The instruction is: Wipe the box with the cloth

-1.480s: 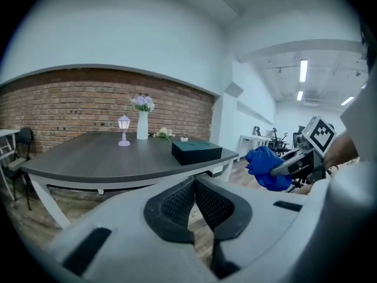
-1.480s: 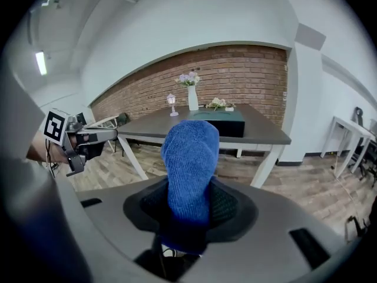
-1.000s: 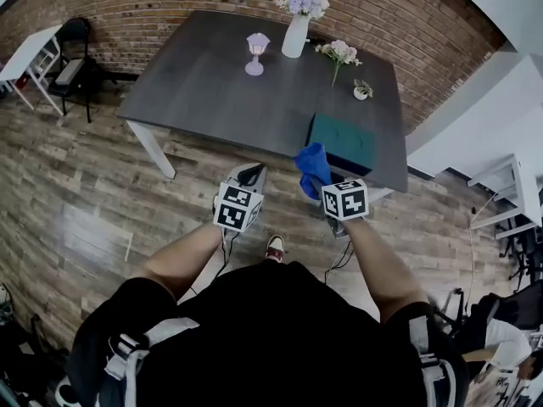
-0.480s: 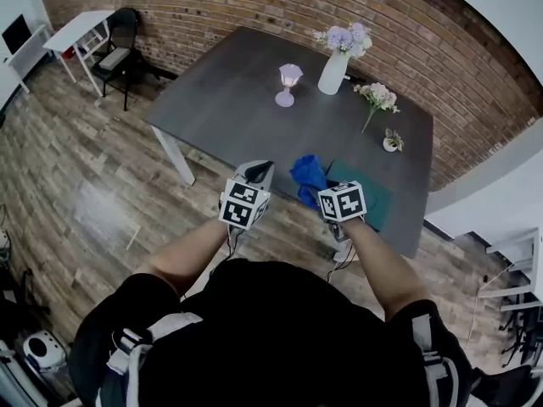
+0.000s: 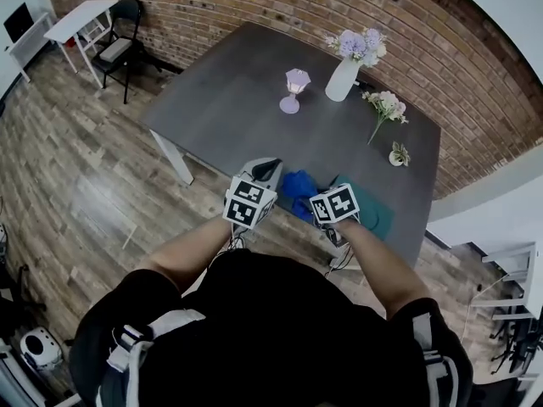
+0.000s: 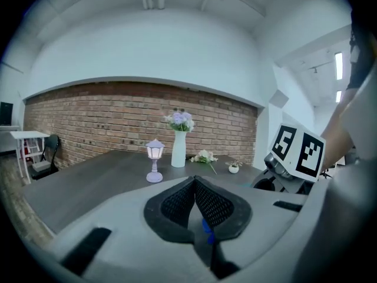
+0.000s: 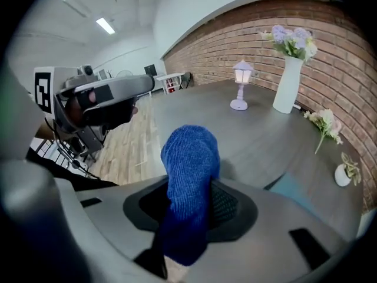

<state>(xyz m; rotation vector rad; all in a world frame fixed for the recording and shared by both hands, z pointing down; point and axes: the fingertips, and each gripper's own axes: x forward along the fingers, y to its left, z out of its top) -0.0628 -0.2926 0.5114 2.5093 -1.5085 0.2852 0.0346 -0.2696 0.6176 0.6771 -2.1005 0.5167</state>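
Brick wall, wood floor, dark table

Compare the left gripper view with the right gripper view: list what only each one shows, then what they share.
Left gripper view only: the left gripper seen along its jaws, which are pressed together, and the marker cube of the other gripper.

Right gripper view only: the right gripper shut on the blue cloth, and a corner of the teal box on the table.

Both: the dark table, the small lamp, the white vase of flowers, the loose flower sprig, the small pot and the brick wall.
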